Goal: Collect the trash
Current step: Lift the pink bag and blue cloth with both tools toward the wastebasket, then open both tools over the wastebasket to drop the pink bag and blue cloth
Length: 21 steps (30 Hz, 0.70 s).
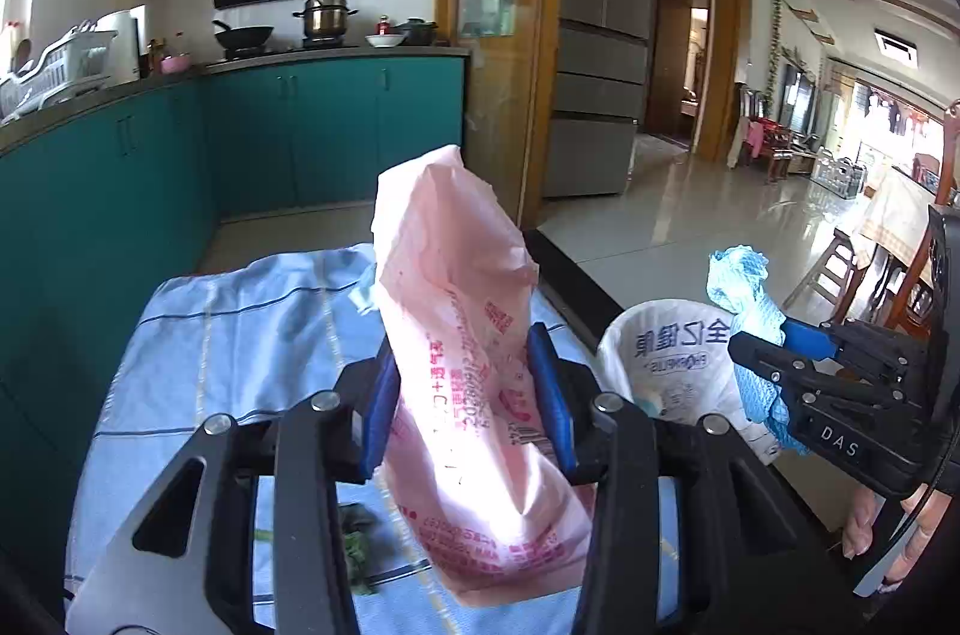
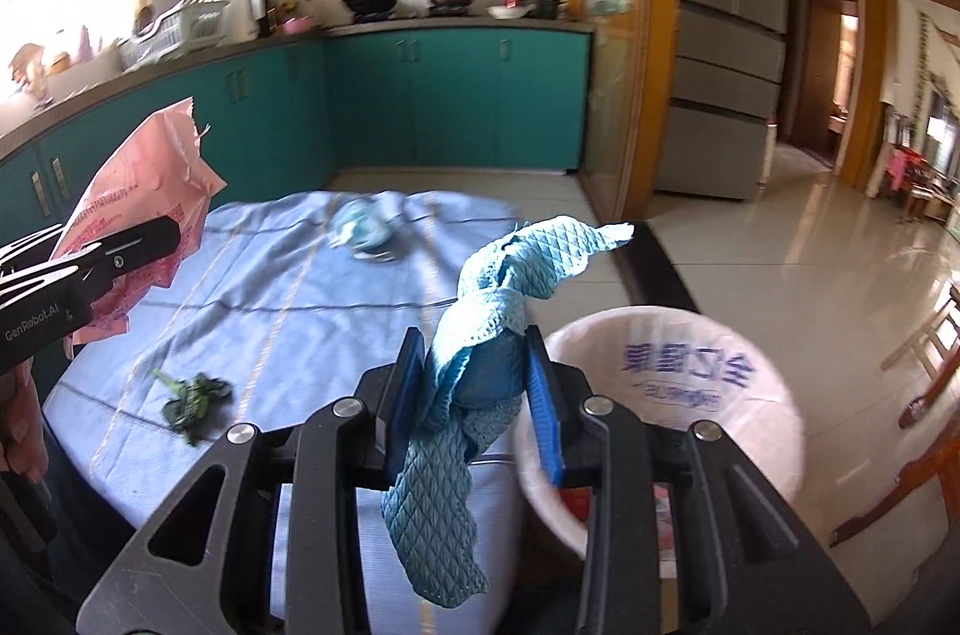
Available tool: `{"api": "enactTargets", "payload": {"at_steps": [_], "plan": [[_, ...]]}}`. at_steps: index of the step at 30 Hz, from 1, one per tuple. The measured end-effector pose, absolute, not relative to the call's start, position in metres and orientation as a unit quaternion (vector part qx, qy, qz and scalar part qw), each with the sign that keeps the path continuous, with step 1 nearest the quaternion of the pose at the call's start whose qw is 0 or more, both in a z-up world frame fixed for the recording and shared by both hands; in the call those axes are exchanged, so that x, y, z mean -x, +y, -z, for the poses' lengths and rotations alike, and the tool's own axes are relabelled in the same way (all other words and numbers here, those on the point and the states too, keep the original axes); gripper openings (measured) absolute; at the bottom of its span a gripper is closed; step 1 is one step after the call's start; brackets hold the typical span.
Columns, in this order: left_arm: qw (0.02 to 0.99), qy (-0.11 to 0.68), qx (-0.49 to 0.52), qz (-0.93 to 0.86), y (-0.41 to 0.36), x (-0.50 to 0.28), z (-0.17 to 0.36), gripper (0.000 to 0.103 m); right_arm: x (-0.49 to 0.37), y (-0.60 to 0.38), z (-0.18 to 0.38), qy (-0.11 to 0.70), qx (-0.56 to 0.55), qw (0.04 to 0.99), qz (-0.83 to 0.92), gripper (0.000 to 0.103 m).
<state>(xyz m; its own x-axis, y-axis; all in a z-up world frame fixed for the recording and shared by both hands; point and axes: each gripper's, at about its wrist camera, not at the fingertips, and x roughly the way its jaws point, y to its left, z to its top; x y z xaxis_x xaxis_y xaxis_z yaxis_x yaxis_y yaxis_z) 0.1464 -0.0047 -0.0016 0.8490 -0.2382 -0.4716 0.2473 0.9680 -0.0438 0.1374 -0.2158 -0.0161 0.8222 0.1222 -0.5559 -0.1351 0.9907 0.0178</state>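
Observation:
My left gripper [image 1: 465,395] is shut on a pink printed plastic wrapper [image 1: 462,335], held above the table; it also shows at the left of the right wrist view [image 2: 138,209]. My right gripper [image 2: 474,395] is shut on a crumpled blue quilted cloth [image 2: 498,311], held beside the bin; the cloth also shows in the left wrist view [image 1: 744,293]. The bin [image 2: 774,395] has a white liner with blue print and stands at the table's right edge, also seen in the left wrist view [image 1: 666,341]. Green vegetable scraps [image 2: 192,401] and a crumpled bluish wad [image 2: 363,227] lie on the light blue tablecloth [image 2: 288,287].
Teal kitchen cabinets [image 2: 450,95] with a stove, pots and a dish rack stand behind the table. A grey fridge [image 2: 726,35] and glossy tiled floor lie to the right. Wooden chairs [image 1: 864,269] stand at the far right.

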Motion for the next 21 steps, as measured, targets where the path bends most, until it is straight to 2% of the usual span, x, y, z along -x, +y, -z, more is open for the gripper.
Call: {"api": "enactTargets", "payload": {"at_steps": [9,21], "plan": [[0.955,0.239,-0.026,0.174,-0.066,-0.162,0.001,0.042,-0.125,-0.277,0.014,0.28,-0.008,0.96,0.003,0.034],[0.935,0.263,-0.061,0.229,-0.146,-0.187,0.026,0.042,-0.116,-0.325,0.029,0.285,-0.03,0.957,0.055,0.034]]}}
